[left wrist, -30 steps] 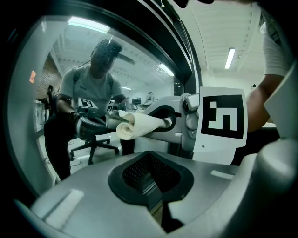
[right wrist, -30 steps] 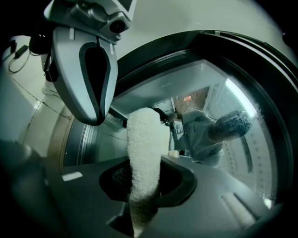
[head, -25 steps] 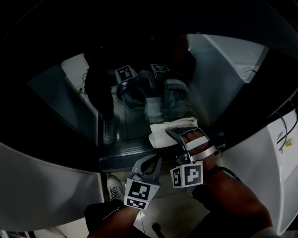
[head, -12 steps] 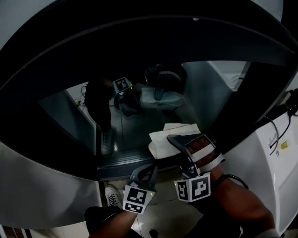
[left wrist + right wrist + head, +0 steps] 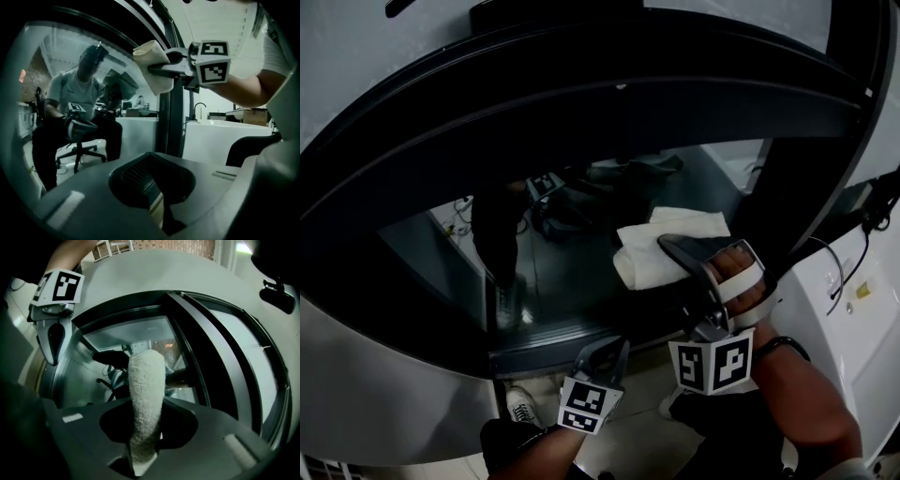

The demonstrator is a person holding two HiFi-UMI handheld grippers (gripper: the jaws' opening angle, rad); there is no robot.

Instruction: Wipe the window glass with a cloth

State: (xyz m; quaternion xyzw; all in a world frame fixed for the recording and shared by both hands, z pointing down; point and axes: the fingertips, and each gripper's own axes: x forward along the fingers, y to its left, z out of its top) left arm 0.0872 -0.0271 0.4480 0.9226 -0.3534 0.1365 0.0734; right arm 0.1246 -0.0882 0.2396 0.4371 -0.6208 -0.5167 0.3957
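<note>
The dark window glass (image 5: 572,262) fills the middle of the head view. A folded white cloth (image 5: 661,248) lies flat against it, and my right gripper (image 5: 694,255) is shut on the cloth's near edge. In the right gripper view the cloth (image 5: 146,394) stands up between the jaws toward the glass (image 5: 126,341). My left gripper (image 5: 602,361) hangs lower, below the window's bottom edge, shut on nothing and off the glass. From the left gripper (image 5: 151,157) view, the right gripper (image 5: 164,65) presses the cloth (image 5: 152,63) high on the pane.
A thick black frame (image 5: 581,103) arches over the glass and a dark pillar (image 5: 797,187) bounds it on the right. White bodywork (image 5: 858,319) with a cable lies further right. A shoe (image 5: 520,408) stands on the floor below. Reflections of a person show in the glass.
The right gripper has carried the cloth up and to the right across the glass. The head view has tilted upward. The left gripper stays low beneath the window.
</note>
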